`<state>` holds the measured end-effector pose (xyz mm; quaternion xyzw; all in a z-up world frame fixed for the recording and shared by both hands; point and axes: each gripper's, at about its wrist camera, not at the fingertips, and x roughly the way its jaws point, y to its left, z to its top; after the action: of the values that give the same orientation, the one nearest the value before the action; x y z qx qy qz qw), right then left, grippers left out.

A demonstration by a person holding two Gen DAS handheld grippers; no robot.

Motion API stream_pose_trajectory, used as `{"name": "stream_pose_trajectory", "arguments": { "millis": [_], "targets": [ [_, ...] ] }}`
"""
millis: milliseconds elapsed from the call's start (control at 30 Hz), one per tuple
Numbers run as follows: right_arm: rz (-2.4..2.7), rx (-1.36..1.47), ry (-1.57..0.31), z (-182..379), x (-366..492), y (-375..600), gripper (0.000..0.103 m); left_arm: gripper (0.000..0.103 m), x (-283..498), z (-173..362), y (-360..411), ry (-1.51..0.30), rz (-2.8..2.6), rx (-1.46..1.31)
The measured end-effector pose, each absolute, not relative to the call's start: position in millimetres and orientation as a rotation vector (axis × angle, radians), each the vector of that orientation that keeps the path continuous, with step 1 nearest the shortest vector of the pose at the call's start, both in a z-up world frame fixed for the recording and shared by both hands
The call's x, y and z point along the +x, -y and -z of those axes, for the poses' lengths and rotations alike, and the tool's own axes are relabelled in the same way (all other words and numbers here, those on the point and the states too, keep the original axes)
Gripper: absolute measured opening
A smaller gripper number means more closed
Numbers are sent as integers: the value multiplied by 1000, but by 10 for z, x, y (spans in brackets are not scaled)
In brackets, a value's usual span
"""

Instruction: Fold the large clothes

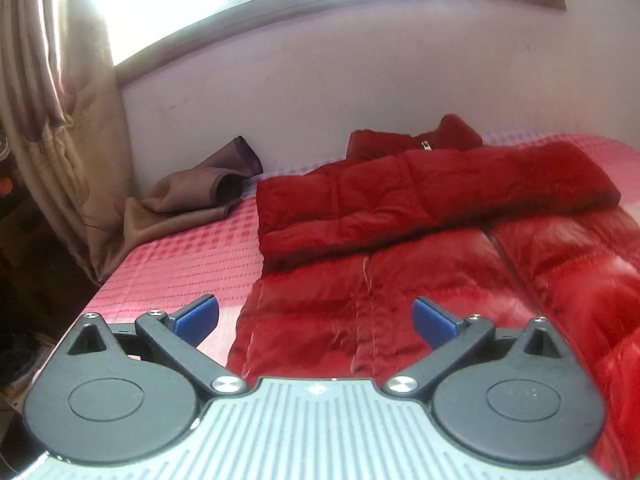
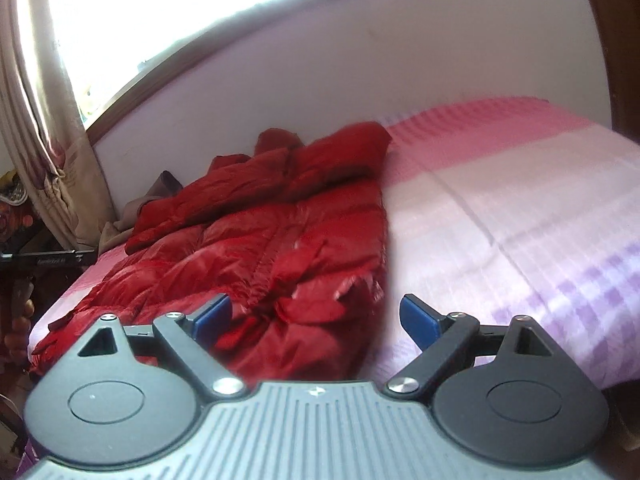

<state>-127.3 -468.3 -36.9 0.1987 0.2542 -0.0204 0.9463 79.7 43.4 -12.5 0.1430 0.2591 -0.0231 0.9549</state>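
Left gripper (image 1: 316,316): blue-padded jaws spread wide, nothing between them, hanging above the near hem of the shiny red quilted puffer jacket (image 1: 400,280). Right gripper (image 2: 316,318): jaws also wide apart, empty, over the jacket's crumpled near right corner (image 2: 304,280), not touching it. The jacket lies flat on the pink-and-lilac checked bedspread (image 1: 188,252), zip up the middle, collar toward the pale wall (image 1: 360,80); one puffy sleeve (image 1: 420,196) is folded across the chest. Crumpled brown cloth (image 1: 200,192) sits left of the jacket near the beige patterned curtain (image 1: 60,120). Bright wood-framed window (image 2: 160,12) above.
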Motion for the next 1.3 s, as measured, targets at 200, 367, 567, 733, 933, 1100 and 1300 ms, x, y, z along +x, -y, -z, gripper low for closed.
{"name": "stream_pose_trajectory", "arguments": {
  "millis": [200,367,567,733,933,1100,1300],
  "targets": [
    [35,436,-539,504,-1348,4697,91,103,706,197,-487,-539,34,300],
    [29,463,-532,555,-1373,4728,92,103,666,259,-504,-549,30,315],
    [33,494,-514,602,-1406,4768,91,103,654,362,-558,-583,27,319],
    [32,504,-508,628,-1409,4778,92,103,649,422,-655,-612,32,294],
    [28,509,-505,646,-1406,4773,94,103,625,454,-725,-621,42,280],
    [32,494,-508,642,-1383,4731,96,103,612,475,-762,-623,49,258],
    [22,485,-516,630,-1361,4699,97,103,600,467,-816,-642,54,228]
  ]
}}
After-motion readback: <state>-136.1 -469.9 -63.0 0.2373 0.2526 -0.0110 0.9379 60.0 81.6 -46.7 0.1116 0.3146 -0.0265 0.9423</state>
